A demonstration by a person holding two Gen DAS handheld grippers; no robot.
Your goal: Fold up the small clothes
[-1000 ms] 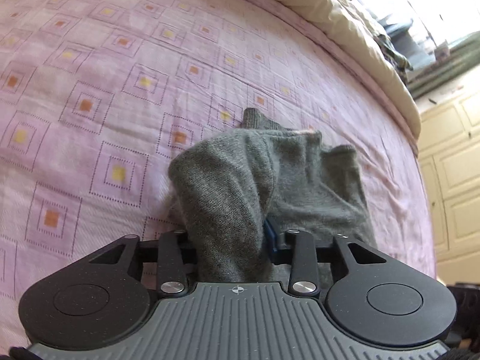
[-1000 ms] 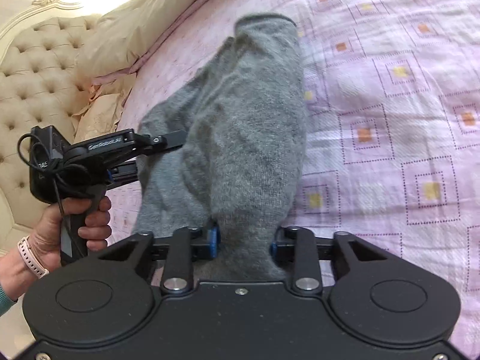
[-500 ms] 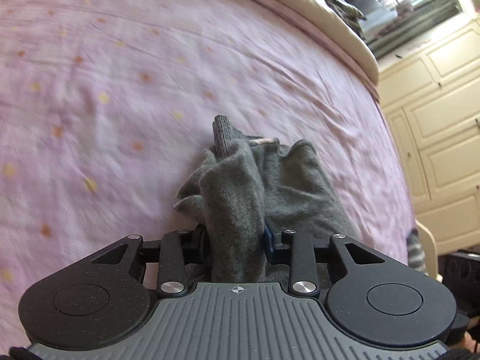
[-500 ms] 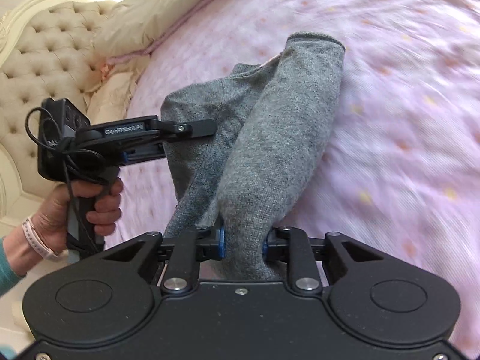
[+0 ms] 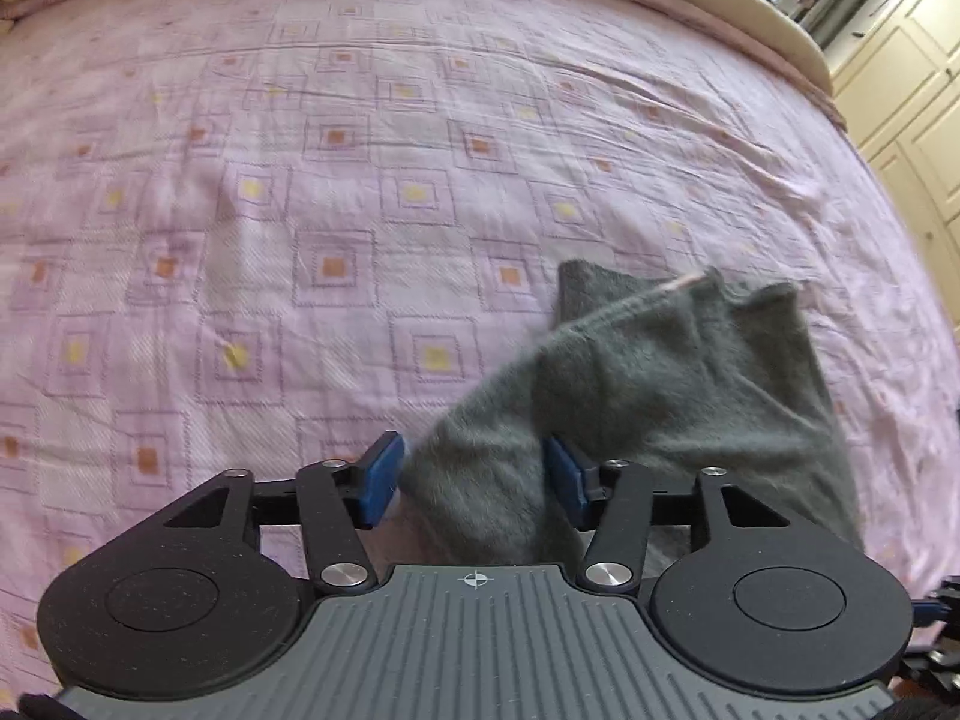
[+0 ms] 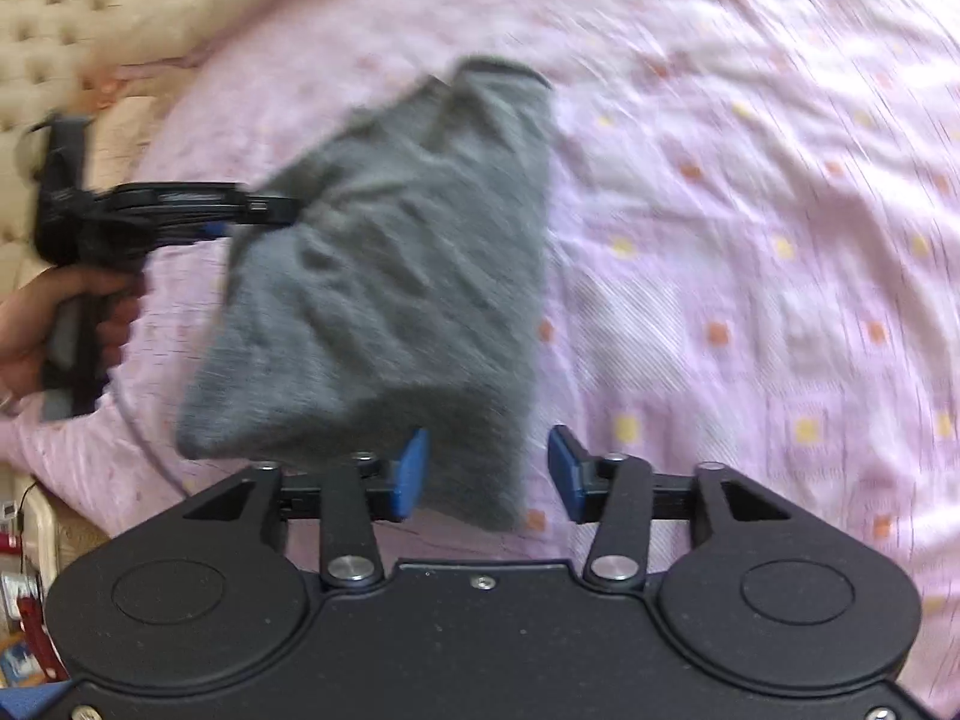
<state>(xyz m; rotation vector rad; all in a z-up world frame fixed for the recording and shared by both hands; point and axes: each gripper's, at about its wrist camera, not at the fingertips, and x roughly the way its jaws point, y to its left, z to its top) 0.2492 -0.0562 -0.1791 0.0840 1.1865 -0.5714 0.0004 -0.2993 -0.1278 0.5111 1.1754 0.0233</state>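
Left wrist view: our left claw (image 5: 471,480) has sprung apart since half a second ago, jaws released around the grey knitted wool garment (image 5: 678,384). Right claw (image 6: 489,474) likewise opened; cloth merely drapes between its pads. We judge the fold is being laid down on the pink square-patterned bedspread (image 5: 300,180). Tufted cream headboard (image 6: 54,30) and cream cupboard doors (image 5: 912,90) border the bed.

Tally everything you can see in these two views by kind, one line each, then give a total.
Grey knitted garment: 1
Handheld grippers: 2, the left gripper and the right gripper, both with jaws apart
Pink patterned bedspread: 1
Tufted cream headboard: 1
Cream cupboards: 1 set
Total: 6
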